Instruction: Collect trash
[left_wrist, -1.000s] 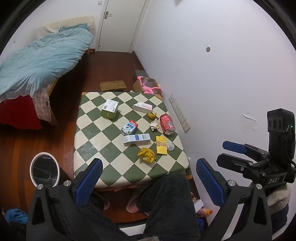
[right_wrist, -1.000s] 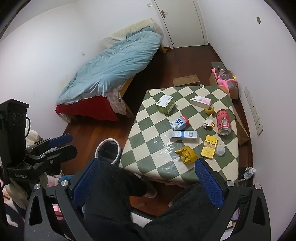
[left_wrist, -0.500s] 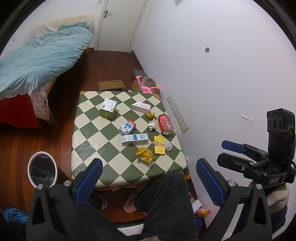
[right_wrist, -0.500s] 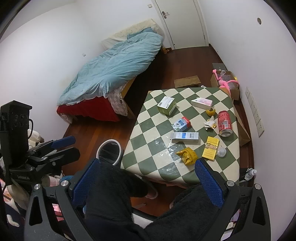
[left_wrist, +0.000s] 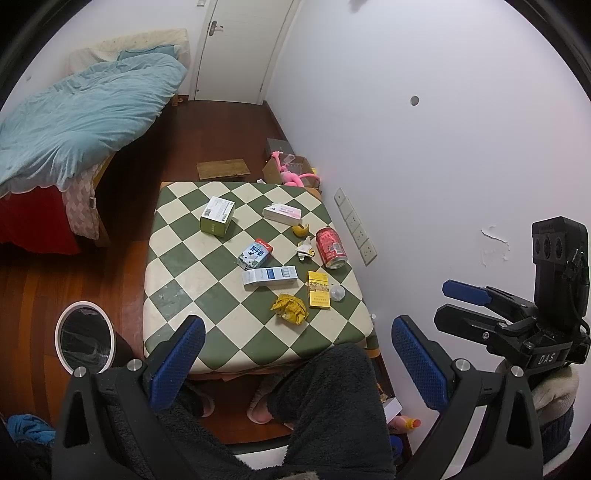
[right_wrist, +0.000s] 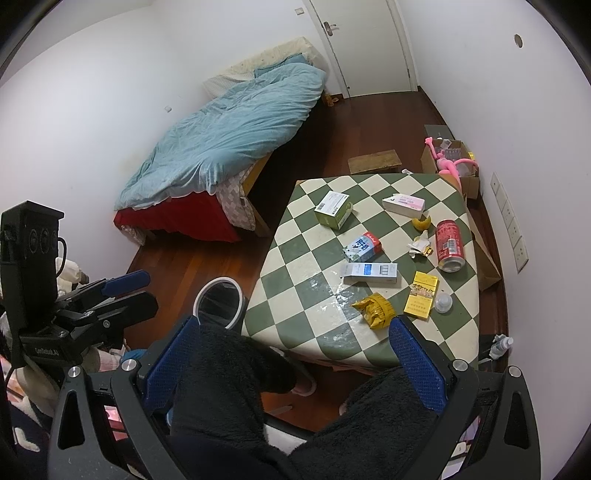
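Note:
Trash lies on a green-and-cream checkered table (left_wrist: 177, 266) (right_wrist: 295, 266): a red can (left_wrist: 331, 247) (right_wrist: 449, 245), a crumpled yellow wrapper (left_wrist: 290, 308) (right_wrist: 373, 309), a yellow pack (left_wrist: 318, 289), a blue-and-white box (left_wrist: 269, 276), a milk carton (left_wrist: 255, 254), a green box (left_wrist: 217, 215) and a pink-white box (left_wrist: 282, 213). A white-rimmed bin (left_wrist: 84, 338) (right_wrist: 219, 302) with a dark liner stands on the floor at the table's left. My left gripper (left_wrist: 299, 356) and right gripper (right_wrist: 295, 356) hang open and empty above the person's lap, short of the table.
A bed with a blue duvet (left_wrist: 85, 110) fills the left side. Near the far wall sit a cardboard box with a pink toy (left_wrist: 291, 171) and a wooden stool (left_wrist: 222, 169). The white wall with sockets (left_wrist: 356, 232) runs close along the table's right. Slippered feet (left_wrist: 262, 400) rest under the table.
Both views have drifted only slightly. Nothing on the table has moved, and both grippers stay open and empty.

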